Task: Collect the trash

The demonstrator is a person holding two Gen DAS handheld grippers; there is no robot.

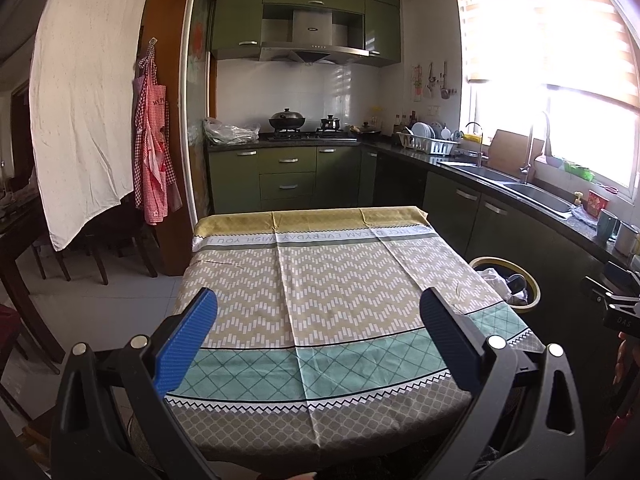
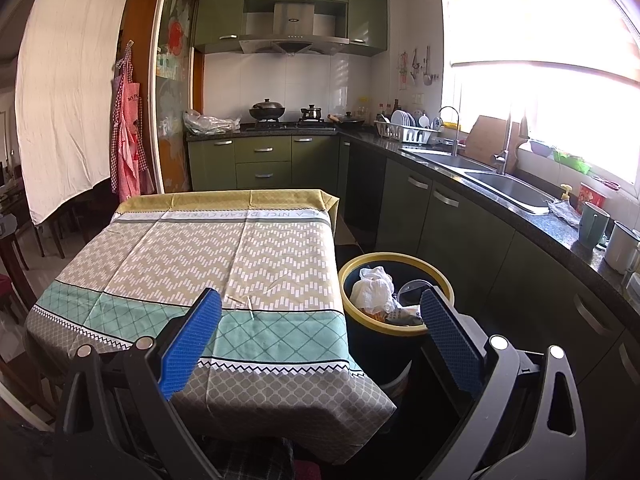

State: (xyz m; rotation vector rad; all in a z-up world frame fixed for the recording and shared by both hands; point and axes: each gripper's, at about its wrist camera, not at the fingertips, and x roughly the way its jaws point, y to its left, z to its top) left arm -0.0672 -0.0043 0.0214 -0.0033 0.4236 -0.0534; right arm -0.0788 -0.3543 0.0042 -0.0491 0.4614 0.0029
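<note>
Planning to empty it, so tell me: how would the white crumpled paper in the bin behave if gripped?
The white crumpled paper looks soft and wrinkled, so it would probably squash between the pads. It seems light, and lying loose atop the bin, should lift freely.

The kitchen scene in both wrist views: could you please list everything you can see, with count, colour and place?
Patterned tablecloth-covered table: one, yellow, beige and teal, centre.
Round yellow-rimmed dark trash bin: one, right of the table, holding crumpled white paper and other trash.
Green kitchen cabinets: several, far wall and right side.
Steel range hood: one, above the stove.
Black lidded pots: two, on the stove.
White dish rack: one, on the counter, with plates.
Steel sink: one, under the window.
Green mug: one, on the right counter.
Red checked apron: one, hanging left.
White cloth sheet: one, hanging far left.
Left hand-held gripper: blue pads, open over the table.
Right hand-held gripper: blue pads, open.
</note>
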